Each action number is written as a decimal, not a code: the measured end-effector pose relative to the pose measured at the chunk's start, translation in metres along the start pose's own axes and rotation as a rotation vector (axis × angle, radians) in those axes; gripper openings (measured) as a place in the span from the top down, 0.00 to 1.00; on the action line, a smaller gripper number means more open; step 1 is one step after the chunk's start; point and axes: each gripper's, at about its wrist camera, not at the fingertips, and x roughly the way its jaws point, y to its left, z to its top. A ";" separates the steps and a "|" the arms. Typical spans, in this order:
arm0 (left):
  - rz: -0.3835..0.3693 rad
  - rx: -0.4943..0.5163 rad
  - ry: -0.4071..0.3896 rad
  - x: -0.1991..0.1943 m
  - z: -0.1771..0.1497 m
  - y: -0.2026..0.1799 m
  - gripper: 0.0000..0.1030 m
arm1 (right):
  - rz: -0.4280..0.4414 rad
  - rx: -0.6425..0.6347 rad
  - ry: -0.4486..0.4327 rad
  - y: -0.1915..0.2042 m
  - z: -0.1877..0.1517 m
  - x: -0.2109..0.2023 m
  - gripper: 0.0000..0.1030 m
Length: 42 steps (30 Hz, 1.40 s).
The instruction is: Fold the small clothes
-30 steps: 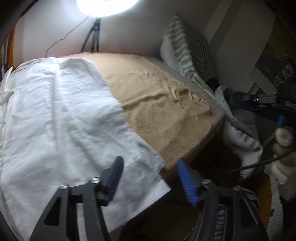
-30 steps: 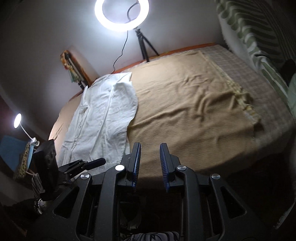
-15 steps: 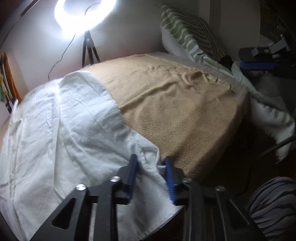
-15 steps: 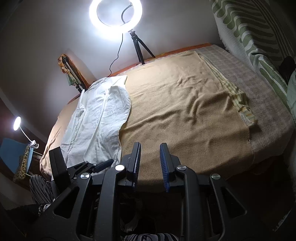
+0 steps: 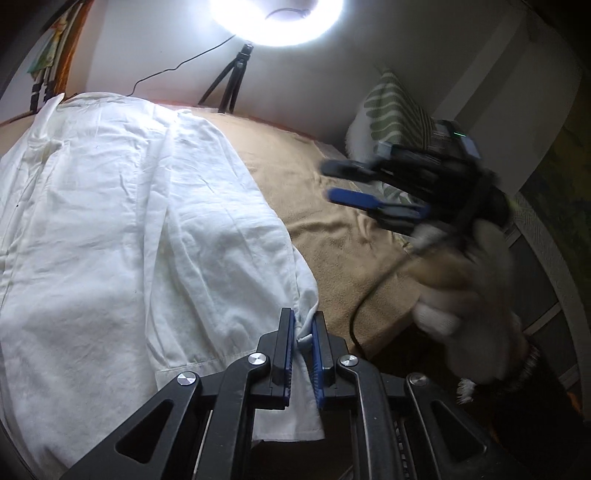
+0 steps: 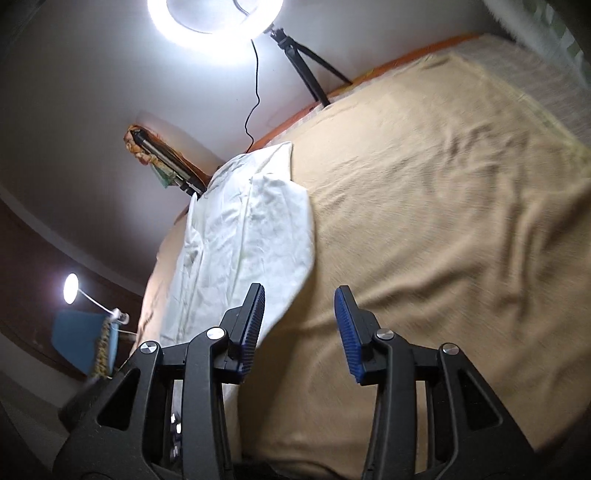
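Left tool closed onto white shirt corner

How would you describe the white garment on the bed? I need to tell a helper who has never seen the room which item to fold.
Start at the bed covered by a tan blanket, below the ring light. The white garment lies spread flat on the blanket's left part, reaching the near edge, where the left gripper pinches its corner. It is the only white, wrinkled cloth on the plain tan cover.
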 end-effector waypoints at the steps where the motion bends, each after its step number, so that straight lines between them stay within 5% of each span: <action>1: -0.004 -0.006 -0.002 -0.001 0.000 0.002 0.95 | 0.023 0.016 0.008 -0.001 0.006 0.011 0.60; 11: -0.055 -0.050 -0.032 -0.024 -0.001 0.024 0.95 | -0.012 0.032 0.101 0.008 0.040 0.102 0.60; 13: -0.071 -0.064 -0.034 -0.028 -0.003 0.032 0.95 | -0.013 0.017 0.125 0.017 0.041 0.111 0.87; 15: -0.082 -0.077 -0.039 -0.034 -0.006 0.038 0.95 | -0.075 -0.027 0.133 0.031 0.044 0.115 0.92; 30: -0.113 -0.158 -0.084 -0.071 -0.030 0.072 0.95 | -0.390 -0.464 0.133 0.179 0.030 0.136 0.96; 42: -0.093 -0.254 -0.091 -0.100 -0.046 0.117 0.96 | -0.399 -0.613 0.257 0.230 -0.001 0.221 0.96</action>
